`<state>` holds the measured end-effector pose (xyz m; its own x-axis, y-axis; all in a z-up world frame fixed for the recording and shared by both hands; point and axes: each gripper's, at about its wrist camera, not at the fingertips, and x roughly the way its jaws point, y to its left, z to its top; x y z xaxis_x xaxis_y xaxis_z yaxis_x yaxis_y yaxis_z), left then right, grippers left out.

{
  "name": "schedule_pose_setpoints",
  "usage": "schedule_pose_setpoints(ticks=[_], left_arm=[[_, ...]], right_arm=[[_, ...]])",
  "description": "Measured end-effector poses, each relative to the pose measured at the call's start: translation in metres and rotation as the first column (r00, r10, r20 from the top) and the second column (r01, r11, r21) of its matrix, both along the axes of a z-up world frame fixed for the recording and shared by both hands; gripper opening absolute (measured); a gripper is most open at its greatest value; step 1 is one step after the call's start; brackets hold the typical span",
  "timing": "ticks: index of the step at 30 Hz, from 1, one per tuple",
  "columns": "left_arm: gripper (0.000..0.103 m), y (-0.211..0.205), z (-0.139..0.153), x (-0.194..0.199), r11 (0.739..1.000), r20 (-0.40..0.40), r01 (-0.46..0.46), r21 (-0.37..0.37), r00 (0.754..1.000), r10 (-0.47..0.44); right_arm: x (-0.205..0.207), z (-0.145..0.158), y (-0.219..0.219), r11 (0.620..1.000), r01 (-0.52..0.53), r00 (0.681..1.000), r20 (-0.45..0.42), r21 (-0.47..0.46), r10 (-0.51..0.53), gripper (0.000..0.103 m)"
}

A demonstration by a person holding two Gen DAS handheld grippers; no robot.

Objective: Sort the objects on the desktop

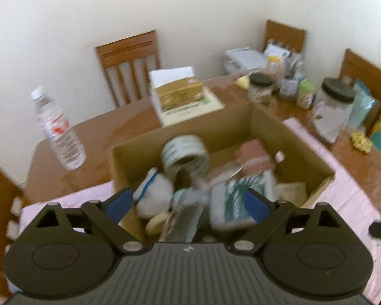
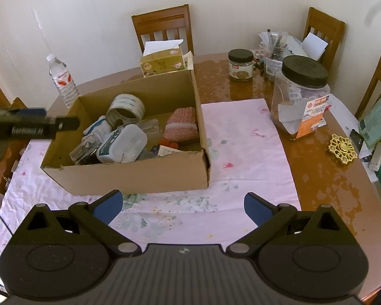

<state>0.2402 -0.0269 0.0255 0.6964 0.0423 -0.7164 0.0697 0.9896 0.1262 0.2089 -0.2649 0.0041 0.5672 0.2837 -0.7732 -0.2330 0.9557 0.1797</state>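
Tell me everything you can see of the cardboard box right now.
The cardboard box is plain brown corrugated board, open-topped, low-walled and rectangular, with its near right corner dented. It sits upright on the pink floral cloth. Inside are a roll of tape, a pink knitted piece, a white lidded container and smaller clutter. A tissue box stands just behind it.

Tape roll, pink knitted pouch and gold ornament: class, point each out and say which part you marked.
Tape roll (image 2: 125, 109): right wrist view, on its outer band.
Pink knitted pouch (image 2: 182, 124): right wrist view, middle of its knitted face.
Gold ornament (image 2: 343, 150): right wrist view, its centre.
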Motion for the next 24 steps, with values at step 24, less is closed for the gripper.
schedule_pose_setpoints(ticks=[24], left_arm=[[0.095,-0.002,0.002,-0.102,0.940,-0.134,-0.322,-0.112,0.942,0.306]], right_arm=[[-0.001,0.017,0.040,0.990,-0.136,0.990,-0.029,-0.038,0.135,0.103]])
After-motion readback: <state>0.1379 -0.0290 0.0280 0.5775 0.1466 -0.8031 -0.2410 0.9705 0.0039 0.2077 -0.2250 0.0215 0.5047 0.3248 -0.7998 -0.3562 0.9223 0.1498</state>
